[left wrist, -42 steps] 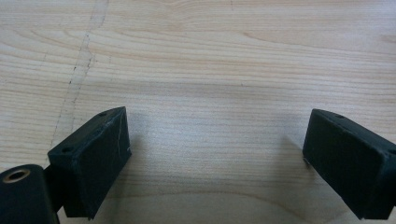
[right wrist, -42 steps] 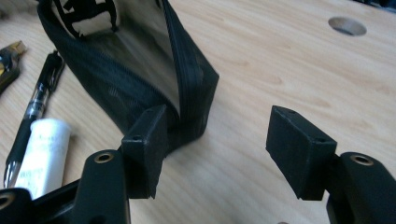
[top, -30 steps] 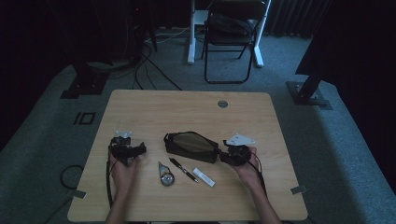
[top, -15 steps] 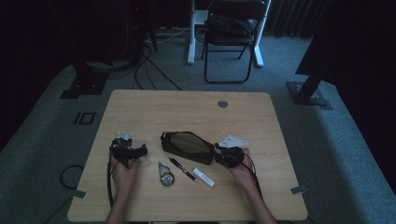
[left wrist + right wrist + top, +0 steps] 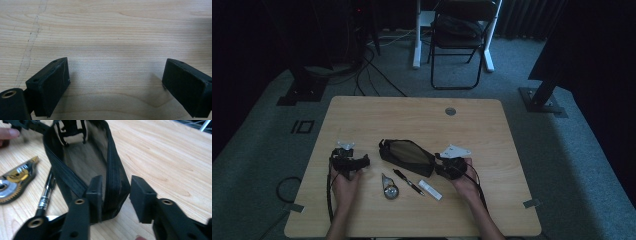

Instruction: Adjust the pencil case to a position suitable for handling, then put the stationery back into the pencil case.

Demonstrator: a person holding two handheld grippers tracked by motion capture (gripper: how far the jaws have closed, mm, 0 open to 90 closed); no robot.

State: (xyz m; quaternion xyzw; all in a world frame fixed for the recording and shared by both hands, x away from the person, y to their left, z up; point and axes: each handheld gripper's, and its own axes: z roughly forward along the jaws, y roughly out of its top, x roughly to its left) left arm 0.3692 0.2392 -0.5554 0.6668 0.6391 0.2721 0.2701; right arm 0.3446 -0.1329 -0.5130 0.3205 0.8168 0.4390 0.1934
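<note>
Right gripper at the pouch's end, jaws just opening

The right gripper [image 5: 115, 195] straddles the near wall of the black mesh zip pouch [image 5: 85, 157], jaws half-wide, right pad clear; pouch mid-table. Likely next: close on the rim. The left gripper [image 5: 115, 85] gapes wide over bare wooden table [image 5: 112, 30]. No writing is legible.

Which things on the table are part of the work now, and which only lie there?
In the work:
- black mesh pouch, one side of its open end between the jaws of the right gripper

Lying about:
- pen
- correction tape
- small white stick
- left gripper, open over bare table
</note>
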